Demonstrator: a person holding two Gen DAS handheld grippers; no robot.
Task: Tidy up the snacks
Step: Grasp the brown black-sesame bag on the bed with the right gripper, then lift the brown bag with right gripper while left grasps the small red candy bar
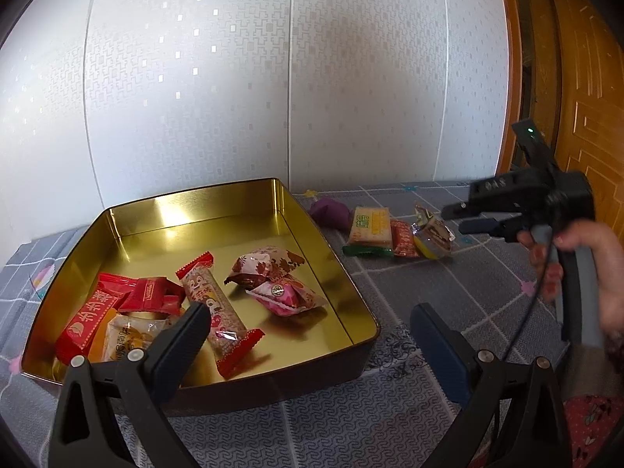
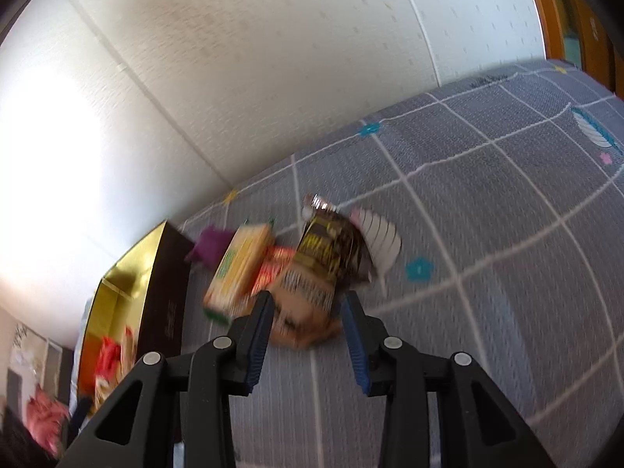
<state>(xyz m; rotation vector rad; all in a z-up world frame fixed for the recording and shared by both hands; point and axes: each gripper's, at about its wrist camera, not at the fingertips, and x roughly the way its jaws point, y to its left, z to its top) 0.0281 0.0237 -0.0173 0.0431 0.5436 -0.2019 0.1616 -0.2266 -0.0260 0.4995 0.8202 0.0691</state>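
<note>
A gold-lined tin box (image 1: 128, 210) sits on the grey patterned cloth and holds several wrapped snacks, among them a long red-ended bar (image 1: 218, 312) and a pink wrapped sweet (image 1: 286, 290). My left gripper (image 1: 312, 319) is open and empty over the box's near right corner. A small pile of loose snacks lies right of the box: a yellow cracker pack (image 1: 370, 226), a red packet (image 1: 403, 238) and a brown-and-yellow packet (image 2: 319, 269). My right gripper (image 2: 308, 308) is open, its jaws on either side of the brown packet's near end, just above the cloth. It also shows in the left wrist view (image 1: 464, 218).
A purple wrapped item (image 1: 331, 212) lies between the box and the snack pile. The white wall (image 1: 273, 78) runs close behind the box. A wooden door (image 1: 577, 78) stands at the far right. The right wrist view is motion-blurred.
</note>
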